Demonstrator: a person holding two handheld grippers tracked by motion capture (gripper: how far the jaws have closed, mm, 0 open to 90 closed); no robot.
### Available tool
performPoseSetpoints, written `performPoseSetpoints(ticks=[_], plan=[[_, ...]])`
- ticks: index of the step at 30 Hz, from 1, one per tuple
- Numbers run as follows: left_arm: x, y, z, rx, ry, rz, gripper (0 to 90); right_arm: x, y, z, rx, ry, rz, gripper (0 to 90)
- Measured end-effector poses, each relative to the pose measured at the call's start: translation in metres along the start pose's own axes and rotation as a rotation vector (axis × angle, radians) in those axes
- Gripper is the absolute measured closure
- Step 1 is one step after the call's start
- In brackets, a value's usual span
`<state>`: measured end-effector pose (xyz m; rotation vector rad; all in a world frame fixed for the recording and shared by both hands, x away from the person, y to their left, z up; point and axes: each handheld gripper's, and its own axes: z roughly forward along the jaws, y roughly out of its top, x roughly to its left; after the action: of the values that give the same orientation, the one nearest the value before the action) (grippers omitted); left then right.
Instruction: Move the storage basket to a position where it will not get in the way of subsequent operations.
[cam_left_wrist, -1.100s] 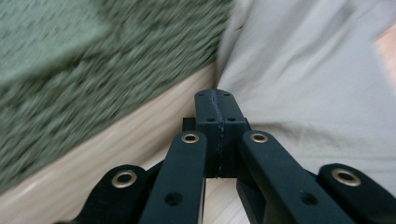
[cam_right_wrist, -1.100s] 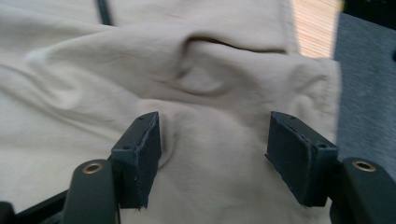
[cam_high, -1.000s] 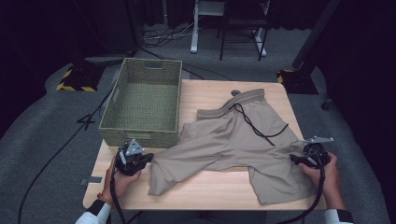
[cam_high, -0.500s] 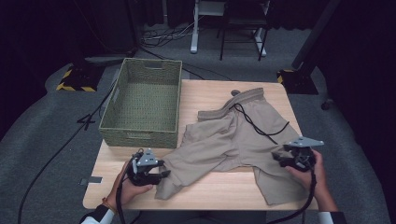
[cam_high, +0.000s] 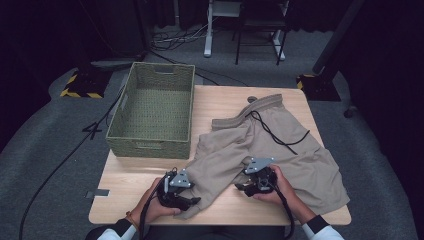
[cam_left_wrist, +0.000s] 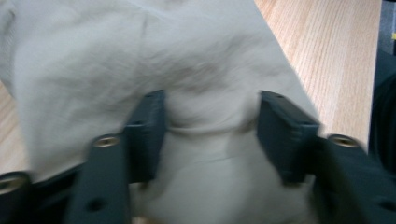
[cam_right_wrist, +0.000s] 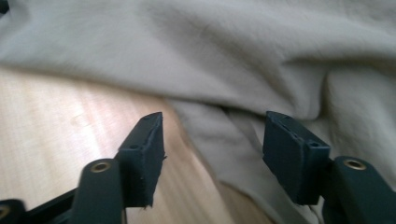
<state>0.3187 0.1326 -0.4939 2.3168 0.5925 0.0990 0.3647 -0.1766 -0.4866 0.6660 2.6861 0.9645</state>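
High view: one pair of tan shorts (cam_high: 270, 150) lies spread on the wooden surface (cam_high: 225, 100), just right of one empty green basket (cam_high: 152, 112). The left tongs (cam_high: 187, 202) sit at the near hem of one leg; the right tongs (cam_high: 240, 187) sit near the crotch seam. Judged progress: folding not yet accomplished; basket unfilled.

Left gripper view: jaws recently opened, now spread, with fabric bunched between them but not pinched.

Right gripper view: jaws have been closing, still apart, straddling a cloth edge over bare wood. Remaining: grip, fold, stow.
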Motion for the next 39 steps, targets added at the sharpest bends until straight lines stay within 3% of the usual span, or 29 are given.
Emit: performPoseSetpoints(ticks=[3,7,10,13,16,19,21,23,25,29,30,32,34,37,39], plan=[[0.002,0.002,0.001,-0.001,0.018,0.012,67.0,0.000,0.003,0.004,0.003,-0.003,-0.009,46.2],[0.008,0.003,0.000,-0.009,0.041,0.020,88.5,-0.006,0.005,0.003,0.006,-0.019,-0.002,68.0],[0.013,0.006,-0.003,-0.021,0.059,0.023,90.0,-0.010,0.003,0.002,0.016,-0.054,-0.013,84.7],[0.015,0.009,-0.014,-0.083,0.081,0.010,90.0,-0.014,0.002,-0.007,0.022,-0.075,-0.029,89.2],[0.021,0.008,-0.032,-0.166,0.106,-0.019,90.0,-0.021,0.002,-0.026,-0.035,-0.080,-0.010,89.5],[0.028,0.007,-0.039,-0.176,0.128,-0.043,90.0,-0.030,0.002,-0.045,-0.116,-0.095,0.040,89.6],[0.028,0.006,-0.035,-0.163,0.118,-0.043,90.0,-0.034,0.004,-0.054,-0.157,-0.126,0.059,89.5],[0.021,0.010,-0.027,-0.122,0.090,-0.005,89.4,-0.038,0.006,-0.057,-0.169,-0.155,0.077,89.4],[0.011,0.016,-0.017,-0.095,0.056,0.046,73.8,-0.041,0.006,-0.053,-0.151,-0.167,0.083,89.3],[-0.015,0.035,0.002,-0.067,-0.041,0.125,54.2,-0.039,0.004,-0.037,-0.078,-0.167,0.068,88.8],[-0.023,0.042,0.008,-0.061,-0.066,0.166,49.0,-0.039,0.004,-0.033,-0.065,-0.166,0.067,88.6],[-0.035,0.048,0.018,-0.037,-0.103,0.227,42.2,-0.038,0.002,-0.027,-0.034,-0.173,0.050,88.4],[-0.043,0.051,0.029,0.011,-0.121,0.258,37.8,-0.039,0.001,-0.026,-0.019,-0.177,0.045,88.5],[-0.041,0.048,0.042,0.078,-0.141,0.255,41.8,-0.041,-0.002,-0.026,-0.011,-0.183,0.048,88.8],[-0.034,0.044,0.042,0.051,-0.147,0.227,54.1,-0.043,-0.004,-0.026,-0.011,-0.188,0.059,88.8]])
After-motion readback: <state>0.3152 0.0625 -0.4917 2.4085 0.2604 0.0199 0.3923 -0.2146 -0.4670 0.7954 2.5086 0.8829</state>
